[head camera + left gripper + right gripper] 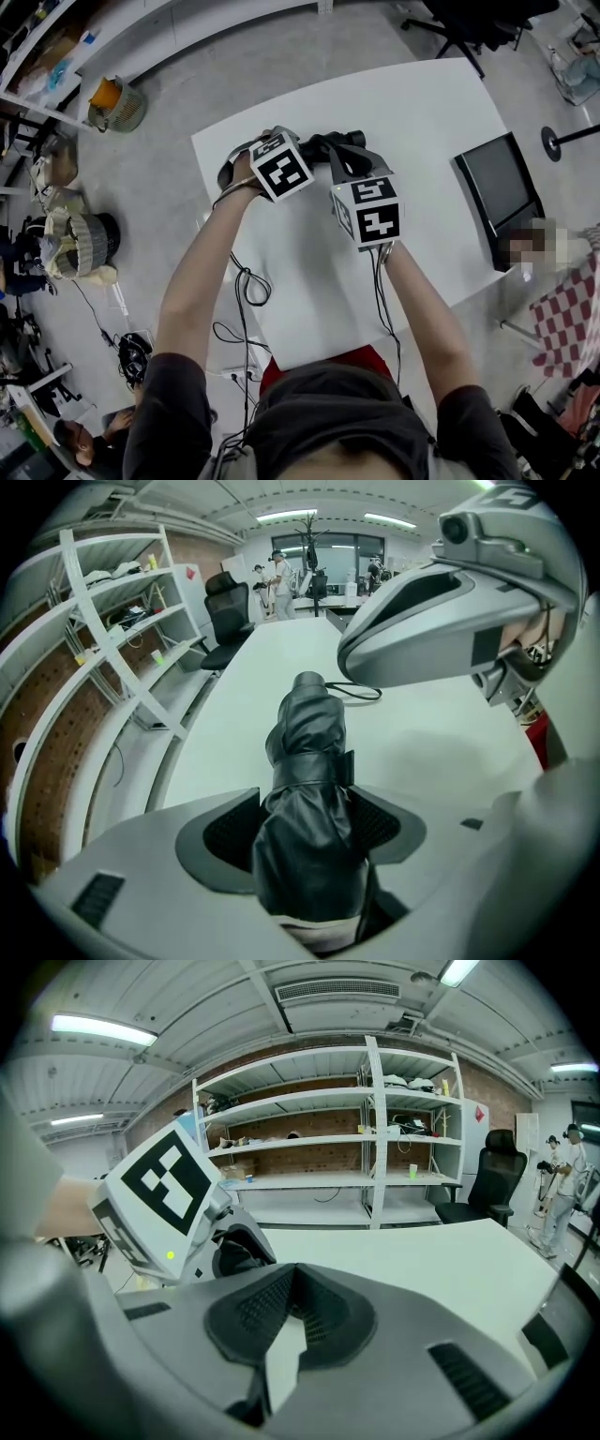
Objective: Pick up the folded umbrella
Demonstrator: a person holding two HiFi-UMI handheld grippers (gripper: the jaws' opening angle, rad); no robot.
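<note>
The folded black umbrella (307,789) lies lengthwise between the jaws of my left gripper (309,829), which is shut on its fabric near the strap band. Its far end points across the white table (422,752), where its thin cord loop (354,692) rests. In the head view the umbrella (337,141) shows as a dark bundle between my left gripper (305,150) and right gripper (342,173). In its own view, my right gripper (291,1283) is shut with nothing between its pads, close beside the left gripper's marker cube (161,1190).
A dark flat screen (497,192) lies at the table's right edge. A black office chair (469,28) stands beyond the far end. White shelving (375,1147) runs along the brick wall. Cables (246,291) hang off the near left edge, and a basket (117,103) sits on the floor.
</note>
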